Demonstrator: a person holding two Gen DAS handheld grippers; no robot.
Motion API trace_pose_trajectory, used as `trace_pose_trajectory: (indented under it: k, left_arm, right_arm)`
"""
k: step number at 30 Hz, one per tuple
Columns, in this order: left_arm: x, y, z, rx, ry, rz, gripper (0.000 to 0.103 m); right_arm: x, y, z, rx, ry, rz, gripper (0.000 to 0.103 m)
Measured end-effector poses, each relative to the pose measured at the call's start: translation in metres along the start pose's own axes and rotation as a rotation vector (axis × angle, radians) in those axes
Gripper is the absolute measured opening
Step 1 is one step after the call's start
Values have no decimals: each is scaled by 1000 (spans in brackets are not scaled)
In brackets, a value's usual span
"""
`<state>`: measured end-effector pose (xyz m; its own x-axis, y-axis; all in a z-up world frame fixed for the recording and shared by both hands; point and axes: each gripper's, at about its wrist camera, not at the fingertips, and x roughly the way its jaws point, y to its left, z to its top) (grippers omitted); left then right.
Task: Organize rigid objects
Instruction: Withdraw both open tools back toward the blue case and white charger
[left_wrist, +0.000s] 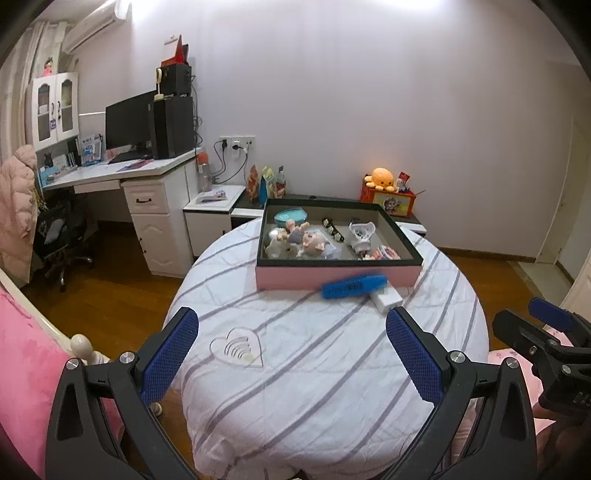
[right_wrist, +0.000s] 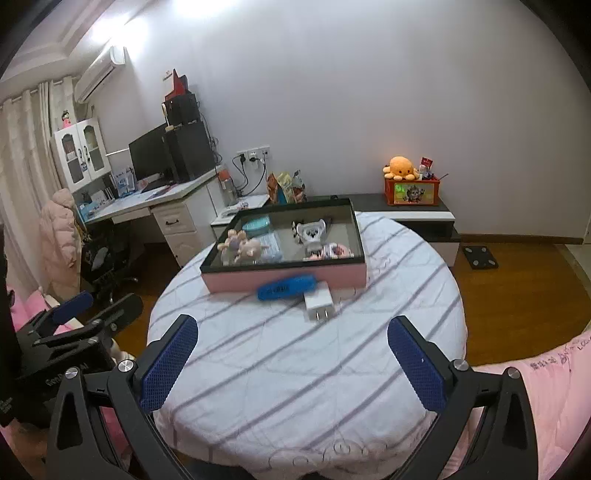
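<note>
A pink box with a black rim (left_wrist: 334, 278) (right_wrist: 284, 278) stands at the far side of the round striped table (left_wrist: 314, 369) (right_wrist: 295, 369), holding small figurines, a teal round case and other items. A blue oblong object (left_wrist: 354, 286) (right_wrist: 287, 288) and a white plug adapter (left_wrist: 386, 300) (right_wrist: 319, 302) lie on the cloth against the box's front. My left gripper (left_wrist: 291, 350) is open and empty, above the table's near half. My right gripper (right_wrist: 291, 350) is open and empty too, short of the adapter.
A clear heart-shaped piece (left_wrist: 238, 347) lies on the cloth at the near left. A white desk with a monitor (left_wrist: 129, 125) stands at the back left, a low cabinet with a red box and orange plush (left_wrist: 384, 179) behind the table. Pink bedding (right_wrist: 535, 398) flanks the table.
</note>
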<state>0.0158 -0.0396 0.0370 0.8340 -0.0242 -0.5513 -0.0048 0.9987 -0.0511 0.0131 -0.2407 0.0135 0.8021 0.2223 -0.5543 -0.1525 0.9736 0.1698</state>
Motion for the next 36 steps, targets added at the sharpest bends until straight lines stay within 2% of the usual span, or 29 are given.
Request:
trace_pose_trajectory:
  k: [9,16,26,36]
  left_arm:
    - [-5,2,-11,-6,12,8,103]
    - [10,2,-14,-6,44,7,103]
    - [58,1,-18,-18,120,-1,103]
    - [124,-9,-15,-8,196,4,103]
  right_arm:
    - [-7,-4,-5,6,-1,-3,103]
    - [6,-9,-5,5,33,-13,103]
    - [66,-19,-4,-1,136,-33,103]
    - [148,-33,-4,-15,251,-52,103]
